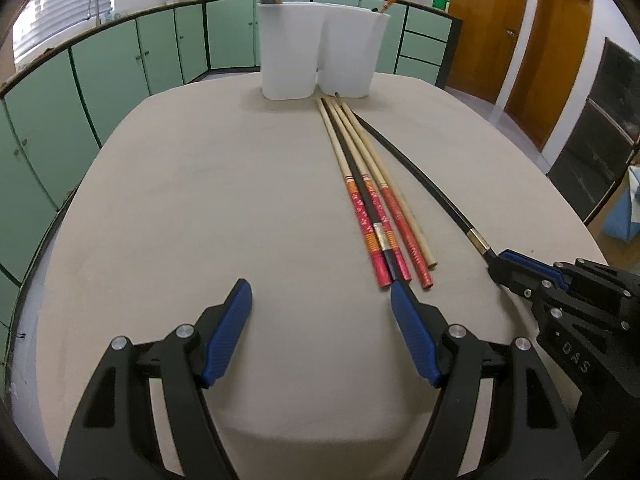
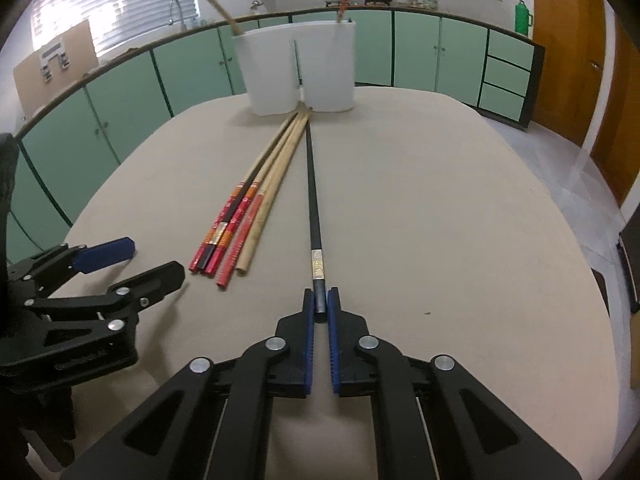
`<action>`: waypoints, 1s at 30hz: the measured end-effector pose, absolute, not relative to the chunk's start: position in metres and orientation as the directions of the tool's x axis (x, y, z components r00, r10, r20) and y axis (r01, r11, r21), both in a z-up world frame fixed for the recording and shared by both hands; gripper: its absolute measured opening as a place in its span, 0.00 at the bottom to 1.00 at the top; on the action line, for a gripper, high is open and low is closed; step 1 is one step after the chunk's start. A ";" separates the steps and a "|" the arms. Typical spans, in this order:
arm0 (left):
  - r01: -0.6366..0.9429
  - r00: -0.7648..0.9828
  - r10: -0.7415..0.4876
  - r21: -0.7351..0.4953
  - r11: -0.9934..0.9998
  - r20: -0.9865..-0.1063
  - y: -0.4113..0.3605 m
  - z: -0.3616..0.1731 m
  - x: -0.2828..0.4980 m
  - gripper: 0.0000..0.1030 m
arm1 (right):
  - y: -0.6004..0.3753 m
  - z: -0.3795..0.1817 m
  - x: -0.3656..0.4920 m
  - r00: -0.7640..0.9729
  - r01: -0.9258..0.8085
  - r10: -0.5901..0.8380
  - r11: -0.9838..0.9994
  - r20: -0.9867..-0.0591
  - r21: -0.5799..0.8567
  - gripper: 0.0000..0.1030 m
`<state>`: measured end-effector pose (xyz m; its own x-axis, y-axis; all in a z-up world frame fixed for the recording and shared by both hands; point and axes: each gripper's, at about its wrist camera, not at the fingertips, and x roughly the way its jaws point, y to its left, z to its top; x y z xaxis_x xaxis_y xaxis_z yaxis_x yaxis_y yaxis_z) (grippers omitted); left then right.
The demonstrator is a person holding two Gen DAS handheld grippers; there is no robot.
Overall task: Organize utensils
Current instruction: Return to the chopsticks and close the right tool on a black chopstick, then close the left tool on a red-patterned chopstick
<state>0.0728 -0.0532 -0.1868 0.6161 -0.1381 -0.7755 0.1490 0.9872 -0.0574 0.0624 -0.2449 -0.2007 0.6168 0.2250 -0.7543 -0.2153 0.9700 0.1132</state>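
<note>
Several chopsticks (image 1: pixel 370 196) with red patterned ends, one black among them, lie side by side on the beige table (image 1: pixel 200 208); they also show in the right wrist view (image 2: pixel 256 196). A white two-compartment holder (image 1: pixel 320 52) stands at the far edge, also in the right wrist view (image 2: pixel 298 72), with a wooden stick and a red chopstick in it. My right gripper (image 2: pixel 320 304) is shut on the near end of a separate black chopstick (image 2: pixel 311 192), low over the table; it also shows in the left wrist view (image 1: pixel 496 266). My left gripper (image 1: pixel 320 300) is open and empty, just short of the bundle's near ends.
Green cabinets (image 1: pixel 120 68) with a counter, pots and a sink run behind the table. Wooden doors (image 1: pixel 552 52) stand at the right. The table's left half (image 1: pixel 180 200) is bare cloth. My left gripper shows at the left of the right wrist view (image 2: pixel 132 264).
</note>
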 end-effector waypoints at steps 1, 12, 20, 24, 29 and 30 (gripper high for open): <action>0.149 0.615 -0.136 -0.055 0.987 -0.777 -0.055 -0.187 0.075 0.68 | -0.244 -0.201 0.062 0.618 -0.216 0.225 0.970 -0.754 0.113 0.06; 0.098 0.613 -0.069 -0.011 0.995 -0.787 -0.047 -0.189 0.078 0.69 | -0.245 -0.201 0.063 0.615 -0.217 0.231 0.969 -0.754 0.120 0.06; 0.082 0.629 -0.075 -0.031 0.996 -0.774 -0.031 -0.183 0.072 0.69 | -0.247 -0.201 0.063 0.609 -0.219 0.254 0.964 -0.751 0.149 0.07; 0.103 0.633 -0.085 -0.025 0.994 -0.770 -0.038 -0.183 0.077 0.69 | -0.245 -0.201 0.061 0.609 -0.222 0.251 0.965 -0.753 0.141 0.07; 0.098 0.615 -0.074 -0.018 0.995 -0.785 -0.041 -0.190 0.088 0.65 | -0.246 -0.202 0.063 0.606 -0.226 0.254 0.963 -0.754 0.143 0.08; 0.102 0.616 -0.077 -0.018 0.995 -0.784 -0.042 -0.190 0.089 0.58 | -0.246 -0.202 0.063 0.605 -0.226 0.257 0.963 -0.754 0.146 0.08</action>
